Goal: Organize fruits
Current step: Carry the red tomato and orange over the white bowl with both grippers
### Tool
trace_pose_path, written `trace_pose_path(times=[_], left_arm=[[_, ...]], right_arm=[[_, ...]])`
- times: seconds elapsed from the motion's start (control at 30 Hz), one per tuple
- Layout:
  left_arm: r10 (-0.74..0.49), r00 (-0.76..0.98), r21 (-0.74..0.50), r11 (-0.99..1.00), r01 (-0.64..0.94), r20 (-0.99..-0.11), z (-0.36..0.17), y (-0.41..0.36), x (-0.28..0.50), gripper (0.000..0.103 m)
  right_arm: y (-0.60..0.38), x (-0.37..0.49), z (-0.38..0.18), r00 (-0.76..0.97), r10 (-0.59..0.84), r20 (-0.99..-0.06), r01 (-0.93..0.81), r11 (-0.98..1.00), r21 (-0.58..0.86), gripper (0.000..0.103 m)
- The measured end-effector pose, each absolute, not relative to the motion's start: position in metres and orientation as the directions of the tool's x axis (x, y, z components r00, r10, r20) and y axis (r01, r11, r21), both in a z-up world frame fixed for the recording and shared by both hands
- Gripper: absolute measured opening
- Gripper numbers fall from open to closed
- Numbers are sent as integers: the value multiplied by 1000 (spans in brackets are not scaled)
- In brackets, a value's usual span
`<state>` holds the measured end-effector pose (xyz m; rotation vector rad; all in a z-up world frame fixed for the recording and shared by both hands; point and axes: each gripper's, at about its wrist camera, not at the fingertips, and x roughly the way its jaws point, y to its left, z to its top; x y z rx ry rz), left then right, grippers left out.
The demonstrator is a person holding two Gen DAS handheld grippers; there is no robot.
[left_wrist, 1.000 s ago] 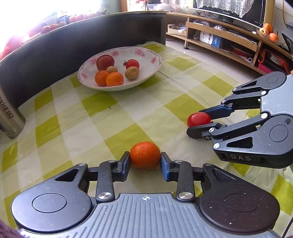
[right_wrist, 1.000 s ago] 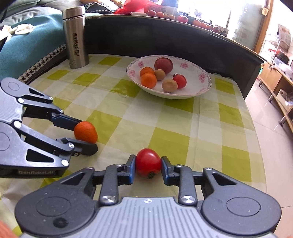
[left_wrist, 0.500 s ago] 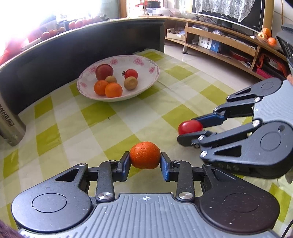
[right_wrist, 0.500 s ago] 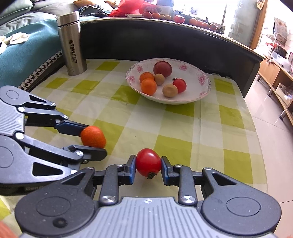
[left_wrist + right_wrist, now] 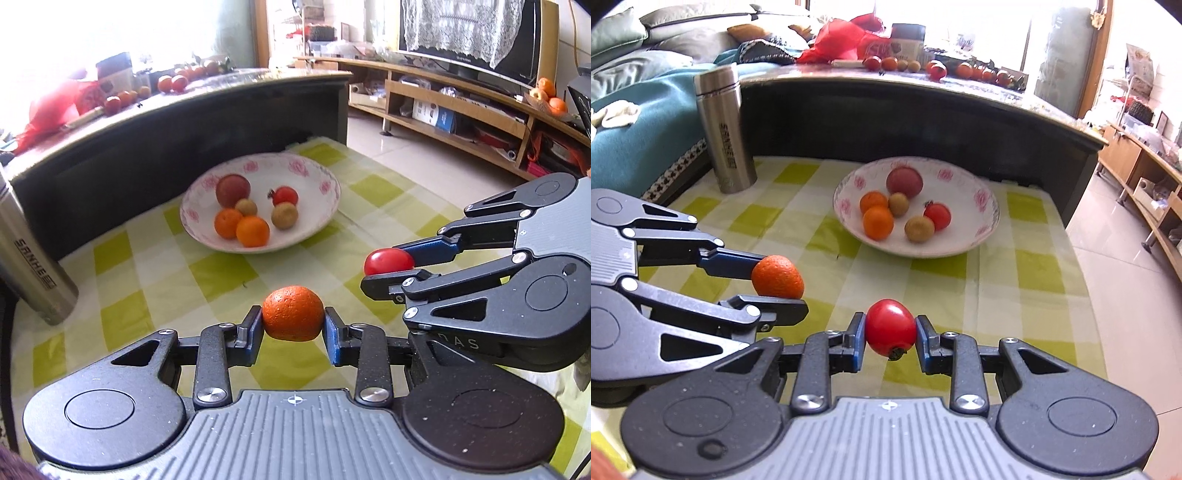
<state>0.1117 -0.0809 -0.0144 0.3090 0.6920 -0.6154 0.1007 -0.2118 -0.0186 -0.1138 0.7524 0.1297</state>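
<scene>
Left tool [image 5: 293,328] is clamped on a small orange [image 5: 293,312], its blue pads pressing the fruit's two sides, and the right tool [image 5: 890,338] grips a red tomato [image 5: 890,327] the same way, stem end turned down. Both fruits hang clear of the checked cloth on the desk [image 5: 1038,266], side by side and a little apart, with each tool aimed at the flowered bowl [image 5: 988,201] farther along the desk. That aim suggests the carry is under way: the loose fruits are probably meant to join those already gathered in the bowl, namely two oranges, a dark red round fruit, a small tomato and two brownish fruits. Holding each fruit across its widest part keeps it from rolling out between the pads.

A steel flask [image 5: 724,129] stands upright near the desk's far left corner, well apart from the bowl. More fruit lies on the dark counter [image 5: 923,99] behind, but glare from the window washes it out, so kinds and count are unclear. Hands holding the tools are out of view, and the desk's near edge is hidden beneath the tool bodies.
</scene>
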Motion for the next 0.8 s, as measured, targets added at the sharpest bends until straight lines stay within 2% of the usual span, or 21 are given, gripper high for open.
trace_pose_path(times=[0.8], left_arm=[[-409,718,109,825,555,-563,20,-102,175,40]], right_arm=[[-237,168,16,799,40,-600,-37,999,18,34]])
